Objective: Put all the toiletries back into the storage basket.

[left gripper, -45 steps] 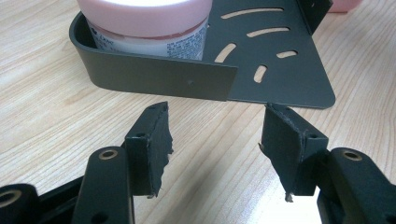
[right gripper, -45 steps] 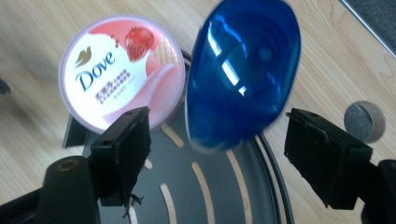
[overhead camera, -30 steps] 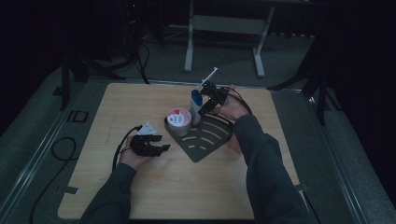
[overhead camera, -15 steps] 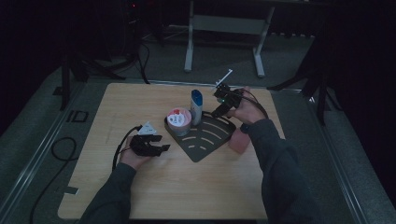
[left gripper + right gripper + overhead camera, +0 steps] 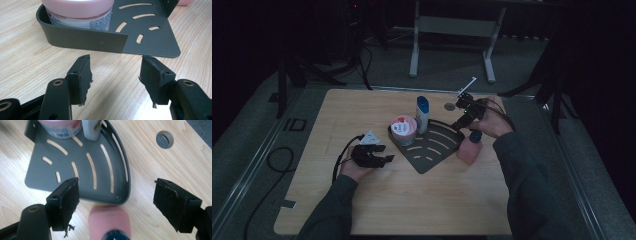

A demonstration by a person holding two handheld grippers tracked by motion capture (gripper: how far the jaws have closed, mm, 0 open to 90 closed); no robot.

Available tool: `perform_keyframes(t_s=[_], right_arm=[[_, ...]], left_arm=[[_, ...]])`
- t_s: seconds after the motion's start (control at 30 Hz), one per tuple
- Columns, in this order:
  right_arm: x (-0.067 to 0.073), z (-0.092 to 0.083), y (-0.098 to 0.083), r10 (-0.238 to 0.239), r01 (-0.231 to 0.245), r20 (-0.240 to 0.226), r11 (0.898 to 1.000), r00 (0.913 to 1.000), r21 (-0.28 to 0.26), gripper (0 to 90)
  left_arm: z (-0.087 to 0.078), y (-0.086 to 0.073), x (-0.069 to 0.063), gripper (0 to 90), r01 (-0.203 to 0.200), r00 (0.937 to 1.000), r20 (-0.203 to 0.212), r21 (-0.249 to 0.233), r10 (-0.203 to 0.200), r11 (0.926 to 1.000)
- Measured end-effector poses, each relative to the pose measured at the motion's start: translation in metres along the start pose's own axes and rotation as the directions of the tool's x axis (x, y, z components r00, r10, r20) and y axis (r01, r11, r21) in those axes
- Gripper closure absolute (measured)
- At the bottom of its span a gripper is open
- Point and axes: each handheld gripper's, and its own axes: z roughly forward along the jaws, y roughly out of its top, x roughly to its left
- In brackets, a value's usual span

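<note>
The pink bottle (image 5: 470, 148) is small and squat, with a dark blue cap on top. It stands upright on the table (image 5: 362, 210), just beside the grey tray (image 5: 432, 155), at the tray's 3 o'clock. The right gripper (image 5: 465, 116) hangs over it at its 12 o'clock, jaws spread wide, holding nothing. In the right gripper view the bottle (image 5: 110, 223) sits low between the jaws, not touched. The left gripper (image 5: 384, 159) rests at the tray's 9 o'clock, jaws apart and empty.
</note>
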Motion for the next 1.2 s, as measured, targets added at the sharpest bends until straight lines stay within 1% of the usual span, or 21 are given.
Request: perform_keyframes(t_s=[0.1, 0.33, 0.4, 0.43, 0.5, 0.53, 0.6, 0.67, 0.77, 0.83, 0.9, 1.0, 1.2], right_arm=[[-0.002, -0.001, -0.008, -0.002, 0.002, -0.005, 1.0, 1.0, 0.001, 20.3], [-0.007, 0.001, -0.029, 0.015, -0.015, -0.02, 1.0, 0.9997, 0.014, 20.7], [-0.007, 0.001, -0.032, 0.02, -0.02, -0.024, 1.0, 0.9995, 0.015, 21.2], [-0.007, 0.001, -0.037, 0.018, -0.017, -0.035, 1.0, 0.9992, 0.023, 21.7], [-0.006, 0.002, -0.042, 0.015, -0.014, -0.031, 1.0, 0.9994, 0.022, 22.8], [-0.006, 0.003, -0.044, 0.014, -0.013, -0.041, 1.0, 0.9991, 0.021, 22.9], [-0.005, 0.004, -0.047, 0.014, -0.014, -0.041, 1.0, 0.999, 0.02, 22.3], [-0.005, 0.005, -0.05, 0.015, -0.014, -0.06, 1.0, 0.9981, 0.016, 20.5], [-0.005, 0.006, -0.052, 0.011, -0.01, -0.063, 1.0, 0.9979, 0.018, 20.3], [-0.005, 0.009, -0.056, -0.002, 0.003, -0.065, 1.0, 0.9979, 0.02, 18.6], [-0.005, 0.01, -0.058, -0.004, 0.006, -0.064, 1.0, 0.998, 0.022, 18.1], [-0.005, 0.012, -0.062, -0.013, 0.014, -0.078, 1.0, 0.9969, 0.015, 17.6], [-0.005, 0.016, -0.066, -0.039, 0.04, -0.084, 0.999, 0.9957, 0.009, 16.1]], left_arm=[[0.0, 0.0, 0.0, 42.0, 0.001, 1.0, -0.001, -0.001, -0.001, 1.0], [0.001, 0.0, 0.0, 42.0, 0.001, 1.0, -0.001, 0.002, -0.001, 1.0], [0.001, 0.0, 0.0, 42.0, 0.001, 1.0, -0.001, 0.003, -0.001, 1.0], [0.001, 0.0, 0.0, 42.0, 0.001, 1.0, -0.001, 0.003, -0.001, 1.0], [0.001, 0.0, -0.001, 42.0, 0.001, 1.0, -0.001, 0.003, -0.001, 1.0], [0.001, 0.0, -0.001, 42.0, 0.001, 1.0, 0.0, 0.003, -0.001, 1.0], [0.001, 0.0, -0.001, 42.0, 0.001, 1.0, 0.0, 0.002, -0.001, 1.0], [0.001, 0.0, -0.001, 42.0, 0.001, 1.0, -0.001, 0.002, -0.001, 1.0], [0.001, 0.0, 0.0, 42.0, 0.002, 1.0, -0.001, 0.003, -0.002, 1.0], [0.001, 0.0, -0.001, 42.0, 0.0, 1.0, -0.001, 0.003, 0.0, 1.0], [0.001, 0.0, -0.001, 42.0, 0.0, 1.0, -0.001, 0.002, 0.0, 1.0], [0.001, 0.0, -0.001, 42.0, 0.001, 1.0, 0.0, 0.004, -0.001, 1.0], [0.001, 0.0, -0.001, 42.0, 0.002, 1.0, 0.0, 0.004, -0.002, 1.0]])
